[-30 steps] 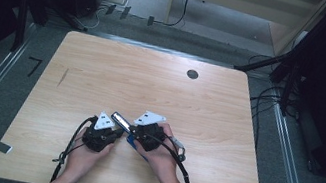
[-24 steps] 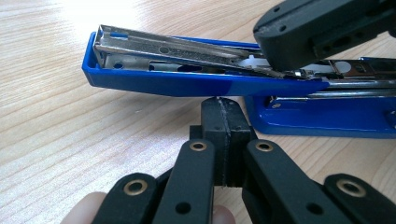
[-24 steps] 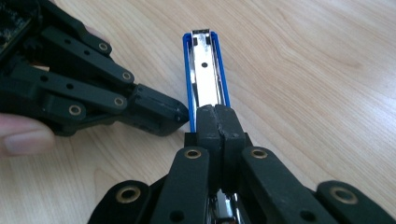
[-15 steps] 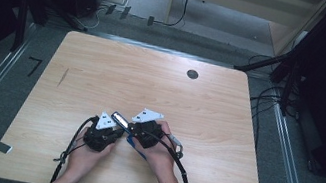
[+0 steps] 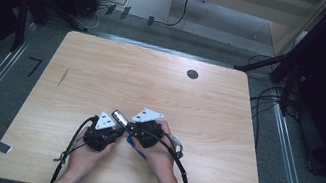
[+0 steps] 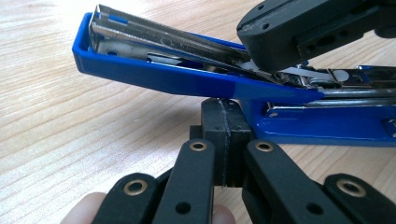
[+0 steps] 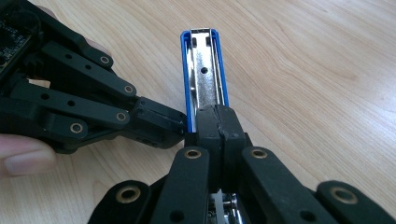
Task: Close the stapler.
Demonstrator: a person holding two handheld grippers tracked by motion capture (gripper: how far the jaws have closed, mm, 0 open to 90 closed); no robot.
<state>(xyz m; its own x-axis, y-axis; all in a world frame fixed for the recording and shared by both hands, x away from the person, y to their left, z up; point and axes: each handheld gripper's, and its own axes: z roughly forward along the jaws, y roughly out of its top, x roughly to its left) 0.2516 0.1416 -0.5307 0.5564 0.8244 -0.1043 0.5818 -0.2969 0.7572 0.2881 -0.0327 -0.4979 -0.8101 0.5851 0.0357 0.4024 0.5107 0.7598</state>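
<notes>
A blue stapler [image 6: 159, 74] lies swung open on the wooden table, its metal staple channel [image 7: 204, 70] facing up inside the raised blue arm. In the left gripper view my left gripper [image 6: 223, 119] is shut, and its tips touch the underside of that blue arm. My right gripper [image 7: 218, 120] is also shut, its tips resting on top of the metal channel; it reaches in from the upper right in the left gripper view [image 6: 280, 32]. In the high view both grippers [image 5: 118, 132] [image 5: 136, 128] meet at the stapler [image 5: 121, 116] near the table's front middle.
The light wooden table [image 5: 103, 71] has a round black cable hole [image 5: 192, 74] at the back right. Black cables trail from both grippers toward the front edge. Metal rails and dark floor run along both sides of the table.
</notes>
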